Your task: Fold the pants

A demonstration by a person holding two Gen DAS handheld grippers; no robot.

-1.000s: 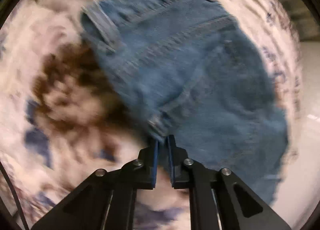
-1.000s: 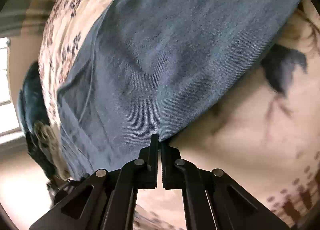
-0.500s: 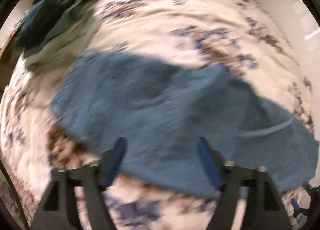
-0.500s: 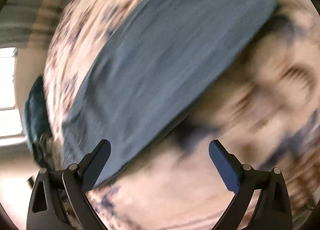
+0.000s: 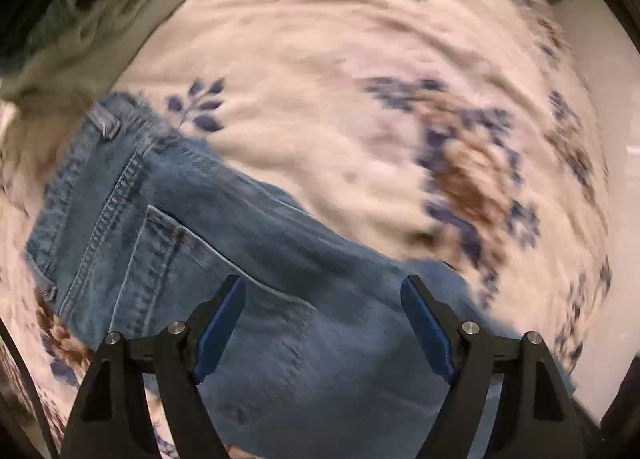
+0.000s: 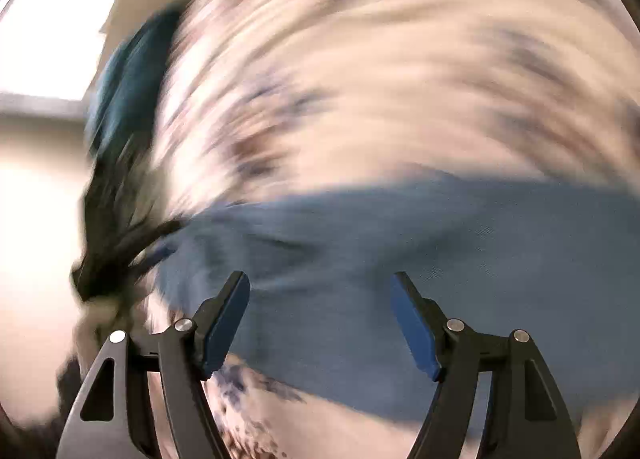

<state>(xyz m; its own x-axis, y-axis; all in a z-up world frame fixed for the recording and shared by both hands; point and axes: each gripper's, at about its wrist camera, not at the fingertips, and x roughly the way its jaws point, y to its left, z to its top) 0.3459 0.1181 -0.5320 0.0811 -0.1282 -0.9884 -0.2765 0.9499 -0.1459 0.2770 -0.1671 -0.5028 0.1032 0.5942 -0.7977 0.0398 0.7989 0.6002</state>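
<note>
Floral bed [image 5: 320, 39], right view badly blurred. Jeans [image 5: 240, 259] cut off, no label readable. Left tongs [image 5: 322, 323] wide, empty; right tongs [image 6: 320, 323] closing, empty.

A: In the right wrist view the floral bedspread [image 6: 380, 71] is smeared into streaks; its print can't be made out.

B: The dark heap [image 6: 124, 147] at nine o'clock?

A: Too blurred to name. The jeans [image 5: 248, 267] run under the gripper arms at six o'clock, their lower edge hidden.
</note>
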